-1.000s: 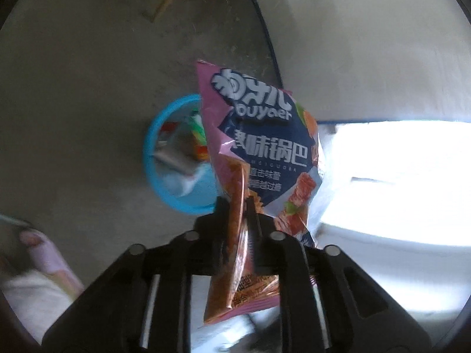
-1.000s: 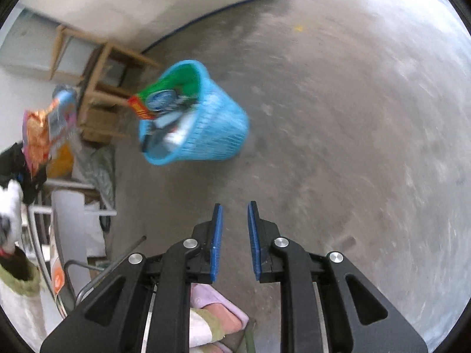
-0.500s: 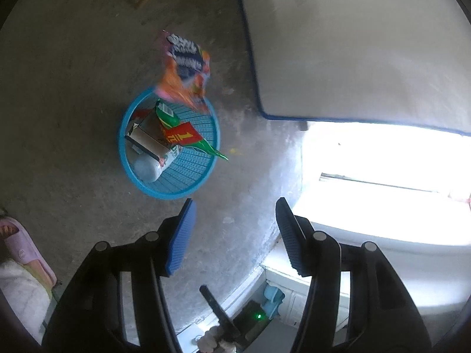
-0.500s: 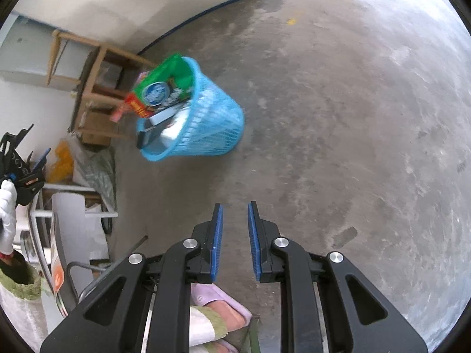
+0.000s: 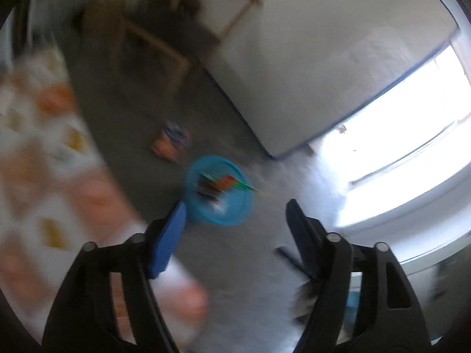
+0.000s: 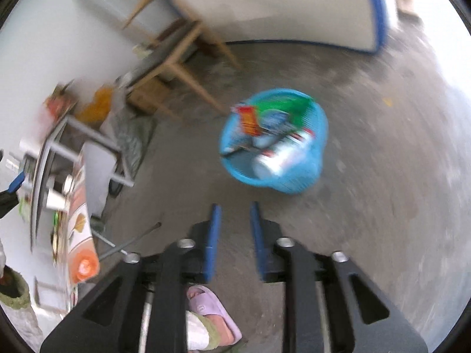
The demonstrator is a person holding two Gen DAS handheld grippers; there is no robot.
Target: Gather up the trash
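The blue plastic basket [image 5: 219,189] stands on the grey concrete floor [image 6: 382,191], ahead of the left gripper [image 5: 235,223] and a little nearer to its left finger. The view is blurred, but red and green wrappers show inside the basket, and one green piece sticks out over its rim toward the right finger. An orange and blue snack bag [image 5: 170,141] lies on the floor just beyond the basket, outside of it and close to its far rim. The left gripper has its fingers spread wide and nothing is between them.

In the right wrist view the same basket [image 6: 294,182] is ahead of the right gripper [image 6: 234,226] and a little to the right of its fingers. Here its woven wall is visible, and inside lie a white bottle or can [image 6: 282,153], a green bag [image 6: 282,108] and a red packet [image 6: 248,119]. The right gripper holds nothing; its blue fingers are parallel with only a narrow gap between them.

A wooden stool [image 6: 179,44] stands beyond the basket, to the left of the fingers, near a white board with blue edge [image 6: 294,8] that leans behind. At the far left is a table with a patterned cloth [image 6: 76,206] and a paper cup [image 6: 54,200]. Under the right gripper a foot in a purple slipper [image 6: 212,311] is on the floor.

In the left wrist view a blurred patterned surface [image 5: 44,161] fills the space left of the left finger.
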